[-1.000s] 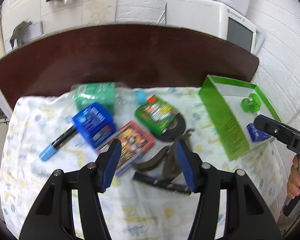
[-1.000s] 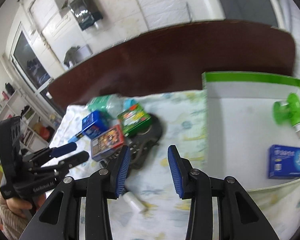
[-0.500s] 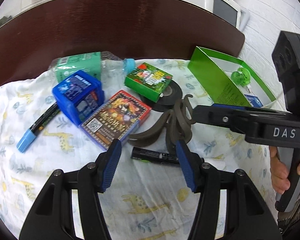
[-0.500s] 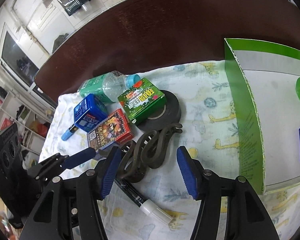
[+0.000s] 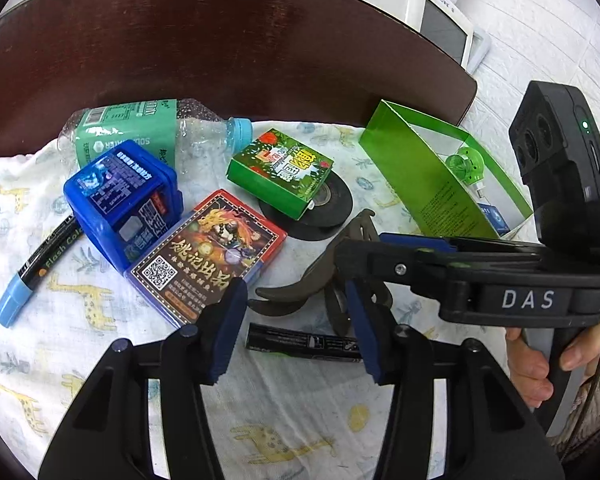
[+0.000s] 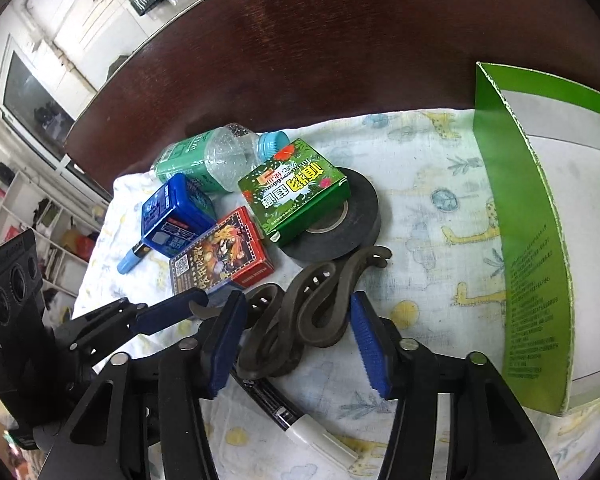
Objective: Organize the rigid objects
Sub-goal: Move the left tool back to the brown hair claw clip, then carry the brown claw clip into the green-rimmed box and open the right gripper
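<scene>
A dark brown wavy hair clip point(image 6: 320, 308) lies on the giraffe-print cloth point(image 6: 420, 208). My right gripper point(image 6: 298, 300) is open, one finger on each side of the clip. My left gripper point(image 5: 295, 296) is open too, low over the cloth just short of the clip point(image 5: 296, 294) and above a black marker point(image 5: 300, 342). In the left wrist view the right gripper point(image 5: 352, 252) reaches in from the right. Behind lie a red card box point(image 5: 208, 252), a blue box point(image 5: 124, 196), a green pack point(image 5: 280, 168) on black tape point(image 5: 324, 212), and a bottle point(image 5: 152, 136).
A green open box point(image 6: 528, 260) stands at the right, holding a green plastic piece point(image 5: 466, 164). A blue-capped marker point(image 5: 36, 268) lies at the left. The left gripper point(image 6: 168, 314) shows at the right view's left. Dark wooden table point(image 5: 240, 48) behind.
Both grippers came forward and down toward the pile. The right gripper swung left from the green box and now straddles the brown clip.
</scene>
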A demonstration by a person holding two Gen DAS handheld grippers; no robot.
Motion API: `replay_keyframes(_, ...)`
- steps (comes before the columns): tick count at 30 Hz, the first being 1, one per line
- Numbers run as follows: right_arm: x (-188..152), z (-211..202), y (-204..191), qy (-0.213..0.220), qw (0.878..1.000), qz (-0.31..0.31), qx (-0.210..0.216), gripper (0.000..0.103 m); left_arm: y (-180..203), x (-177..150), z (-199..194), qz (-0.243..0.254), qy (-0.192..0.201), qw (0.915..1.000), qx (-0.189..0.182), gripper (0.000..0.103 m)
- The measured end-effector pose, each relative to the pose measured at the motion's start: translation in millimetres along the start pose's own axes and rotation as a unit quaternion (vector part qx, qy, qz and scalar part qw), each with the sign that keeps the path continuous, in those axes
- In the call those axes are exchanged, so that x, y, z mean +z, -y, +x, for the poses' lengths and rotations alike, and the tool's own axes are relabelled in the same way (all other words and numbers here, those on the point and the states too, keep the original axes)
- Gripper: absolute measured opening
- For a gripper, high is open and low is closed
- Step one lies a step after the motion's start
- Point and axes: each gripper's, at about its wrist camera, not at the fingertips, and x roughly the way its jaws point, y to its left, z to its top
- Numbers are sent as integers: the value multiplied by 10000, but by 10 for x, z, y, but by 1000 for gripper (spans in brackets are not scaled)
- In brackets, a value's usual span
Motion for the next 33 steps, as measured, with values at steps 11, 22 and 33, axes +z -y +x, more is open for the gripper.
replay_keyframes(11,-20,-236,-90,259,9995,-83,128,50,31,-63,-110,19,-31,9999,158,38)
replay_keyframes(22,-50,-893,-117,988,9946,-202,240,50,339,24,-443,355,377,9983,254,39)
replay_keyframes(33,-130,-1461,284,1663,9860,39,74,50,898,258,-475,914,578,9938,245,38)
